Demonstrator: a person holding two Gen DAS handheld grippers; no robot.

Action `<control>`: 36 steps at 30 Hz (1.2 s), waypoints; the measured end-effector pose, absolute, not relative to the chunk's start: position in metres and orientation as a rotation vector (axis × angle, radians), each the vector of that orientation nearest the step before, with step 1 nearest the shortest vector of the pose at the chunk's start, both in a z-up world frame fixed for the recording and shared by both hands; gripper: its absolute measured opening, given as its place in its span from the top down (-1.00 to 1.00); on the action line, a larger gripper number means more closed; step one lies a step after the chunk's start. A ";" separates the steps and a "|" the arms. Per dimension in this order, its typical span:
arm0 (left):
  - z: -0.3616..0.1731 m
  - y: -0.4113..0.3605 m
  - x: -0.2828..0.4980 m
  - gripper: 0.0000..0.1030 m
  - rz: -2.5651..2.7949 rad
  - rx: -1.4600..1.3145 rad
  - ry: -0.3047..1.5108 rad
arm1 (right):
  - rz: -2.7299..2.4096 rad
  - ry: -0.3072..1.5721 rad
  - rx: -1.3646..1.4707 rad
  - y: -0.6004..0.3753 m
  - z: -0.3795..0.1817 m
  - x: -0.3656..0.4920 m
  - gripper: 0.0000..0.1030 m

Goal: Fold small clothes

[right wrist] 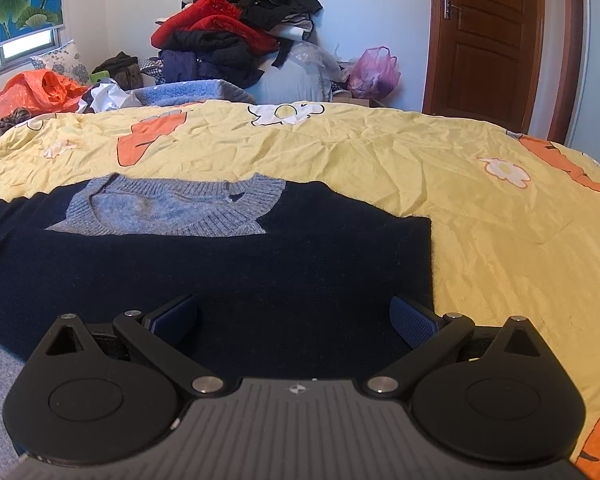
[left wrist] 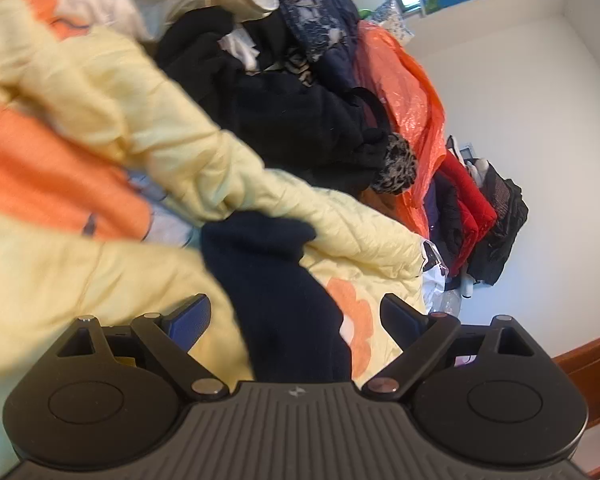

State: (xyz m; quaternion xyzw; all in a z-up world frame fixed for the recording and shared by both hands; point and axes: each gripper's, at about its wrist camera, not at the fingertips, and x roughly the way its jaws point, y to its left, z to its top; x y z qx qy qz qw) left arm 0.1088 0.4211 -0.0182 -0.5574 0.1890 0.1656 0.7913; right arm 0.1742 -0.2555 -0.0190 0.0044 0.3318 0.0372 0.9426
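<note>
The navy sweater lies flat on the yellow quilt, grey collar away from the right gripper, whose fingers are spread and empty above its hem. The left gripper, fingers also released, hovers over a sleeve; a careless pinch could catch quilt too.

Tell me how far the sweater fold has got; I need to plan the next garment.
Done: the sweater lies flat on the quilt, collar away from the right gripper, its right edge straight as if folded in. In hand: nothing; both grippers are open, the left gripper over a dark sleeve. Left: that sleeve and the final folds.
</note>
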 end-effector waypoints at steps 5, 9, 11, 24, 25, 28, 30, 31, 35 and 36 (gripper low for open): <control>-0.024 0.433 0.119 -0.72 0.361 -1.206 0.414 | 0.077 0.673 0.016 -0.256 -0.019 0.173 -1.00; -0.031 0.437 0.124 -0.43 0.353 -1.189 0.440 | 0.078 0.673 0.018 -0.256 -0.019 0.173 -1.00; -0.032 0.436 0.126 -0.22 0.359 -1.161 0.453 | 0.079 0.672 0.022 -0.257 -0.019 0.174 -1.00; -0.010 0.412 0.135 0.88 0.458 -0.937 0.512 | 0.084 0.666 0.042 -0.259 -0.019 0.173 -1.00; -0.003 0.407 0.136 0.88 0.456 -0.901 0.506 | 0.084 0.665 0.042 -0.260 -0.019 0.173 -1.00; 0.028 0.373 0.140 0.88 0.446 -0.709 0.483 | 0.088 0.662 0.052 -0.261 -0.019 0.173 -1.00; 0.052 0.334 0.140 0.88 0.397 -0.543 0.435 | 0.090 0.659 0.060 -0.262 -0.019 0.172 -1.00; 0.061 0.310 0.139 0.89 0.354 -0.475 0.411 | 0.091 0.659 0.062 -0.262 -0.019 0.172 -1.00; 0.062 0.196 0.137 0.88 0.132 -0.204 0.425 | 0.095 0.654 0.075 -0.264 -0.019 0.171 -1.00; 0.055 0.168 0.135 0.88 0.066 -0.160 0.458 | 0.097 0.652 0.080 -0.264 -0.018 0.171 -1.00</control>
